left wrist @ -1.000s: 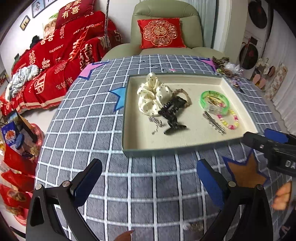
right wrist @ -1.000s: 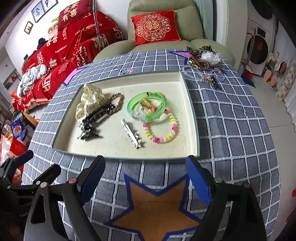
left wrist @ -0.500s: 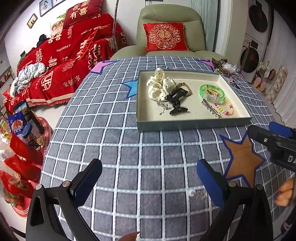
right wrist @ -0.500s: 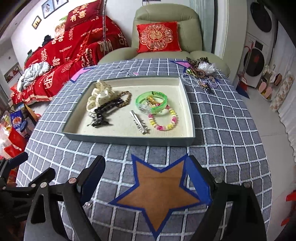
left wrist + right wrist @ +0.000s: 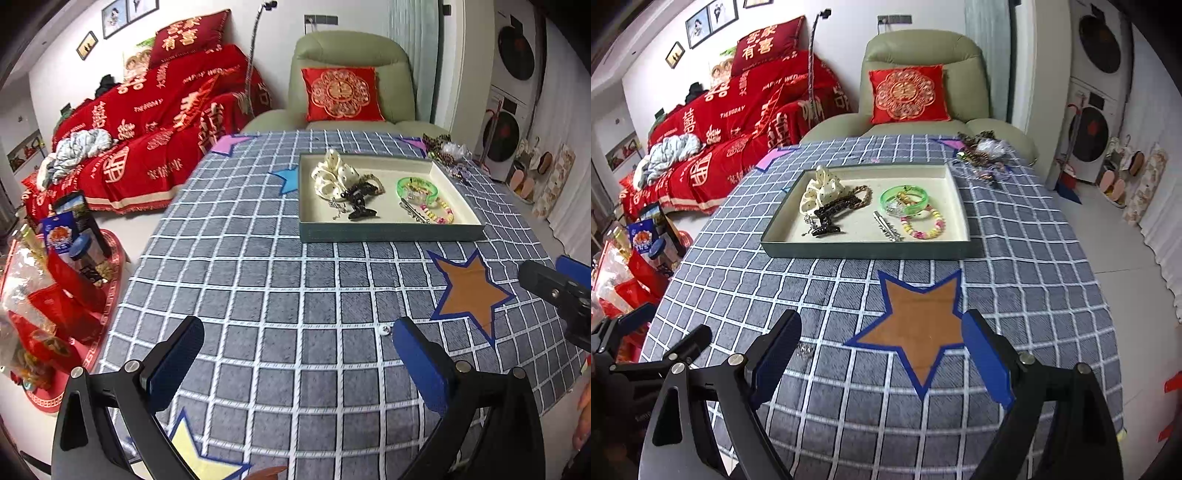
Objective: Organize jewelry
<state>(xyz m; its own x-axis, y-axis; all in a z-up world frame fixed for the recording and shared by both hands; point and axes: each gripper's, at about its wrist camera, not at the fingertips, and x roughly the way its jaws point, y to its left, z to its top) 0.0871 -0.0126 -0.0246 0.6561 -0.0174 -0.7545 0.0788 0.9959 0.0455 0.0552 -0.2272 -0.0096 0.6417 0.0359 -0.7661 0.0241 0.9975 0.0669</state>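
Note:
A green-walled tray [image 5: 388,233] [image 5: 864,253] with a cream floor sits on the far half of the table. In it lie a cream scrunchie [image 5: 332,177] [image 5: 822,190], a black claw clip [image 5: 360,203] [image 5: 829,218], a green bangle [image 5: 417,188] [image 5: 905,197], a bead bracelet [image 5: 439,214] [image 5: 925,225] and a silver clip [image 5: 886,227]. My left gripper [image 5: 295,363] is open and empty, low over the near table. My right gripper [image 5: 882,356] is open and empty over the orange star [image 5: 919,325]. A small shiny piece [image 5: 385,329] [image 5: 805,349] lies loose on the cloth.
A heap of more jewelry [image 5: 445,151] [image 5: 982,151] lies at the table's far right corner. The grey checked cloth [image 5: 258,295] has star patches. A green armchair [image 5: 916,74] stands behind the table and a red sofa [image 5: 155,122] to the left; bags [image 5: 48,288] stand on the floor.
Both grippers have drawn back from the tray toward the near edge of the table, so the tray looks smaller and farther. Both stay open and empty.

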